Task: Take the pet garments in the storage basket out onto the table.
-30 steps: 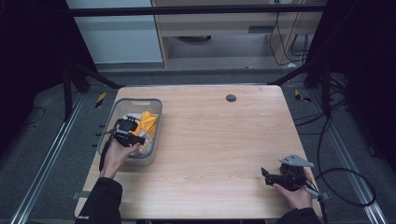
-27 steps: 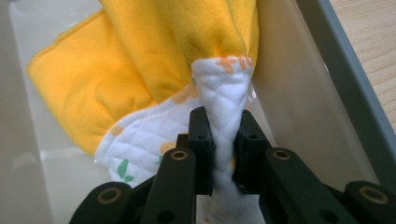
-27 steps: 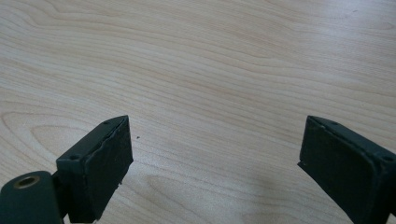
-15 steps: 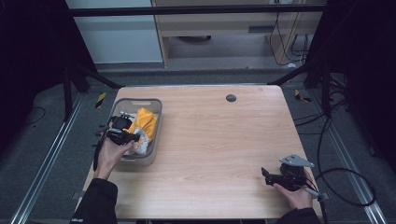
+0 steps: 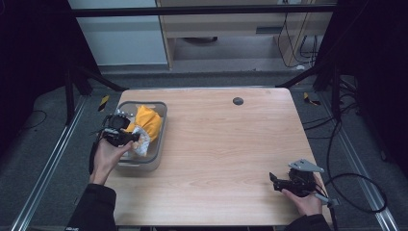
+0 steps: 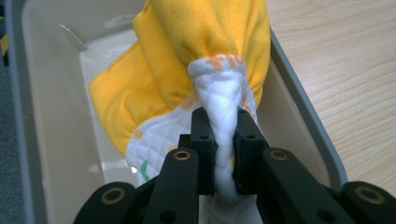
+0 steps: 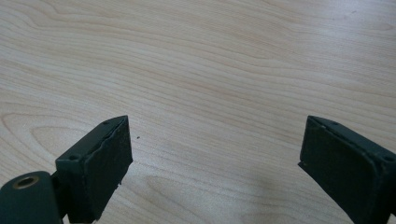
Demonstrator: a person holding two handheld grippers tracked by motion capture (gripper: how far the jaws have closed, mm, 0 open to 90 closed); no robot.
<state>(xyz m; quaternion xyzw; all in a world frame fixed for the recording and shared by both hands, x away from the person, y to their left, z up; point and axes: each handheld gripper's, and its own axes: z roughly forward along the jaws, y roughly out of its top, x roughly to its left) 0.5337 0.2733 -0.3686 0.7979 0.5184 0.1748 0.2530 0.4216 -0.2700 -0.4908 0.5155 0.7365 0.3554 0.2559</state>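
- Between my left gripper [image 6: 224, 140] jaws: a bunched white quilted fold of the cloth [image 6: 187, 70], clamped tight, jaws nearly together on it.
- Ahead of and above that gripper the cloth balloons out yellow, with orange print on the white part near the pinch.
- Cloth hangs over the grey bin [image 6: 28, 116]; bin's pale inner wall runs off to the gripper's left, its grey rim to the gripper's right, bare wood beyond that rim.
- High view: my left gripper [image 5: 126, 137] sits over the bin [image 5: 161, 108] at the left side of the tabletop [image 5: 226, 159], yellow cloth [image 5: 146, 122] just ahead of it, mostly within the bin outline.
- Can't tell if the cloth's lower end touches the bin floor.
- My right gripper [image 5: 281, 183] is well apart from the left one, low over the tabletop at its near right corner, held in my right hand [image 5: 303, 199].
- Right gripper view: right gripper [image 7: 215, 158] jaws spread wide, nothing between them, just wood grain ahead.
- Small dark round spot [image 5: 237, 101] on the tabletop far ahead of both grippers.
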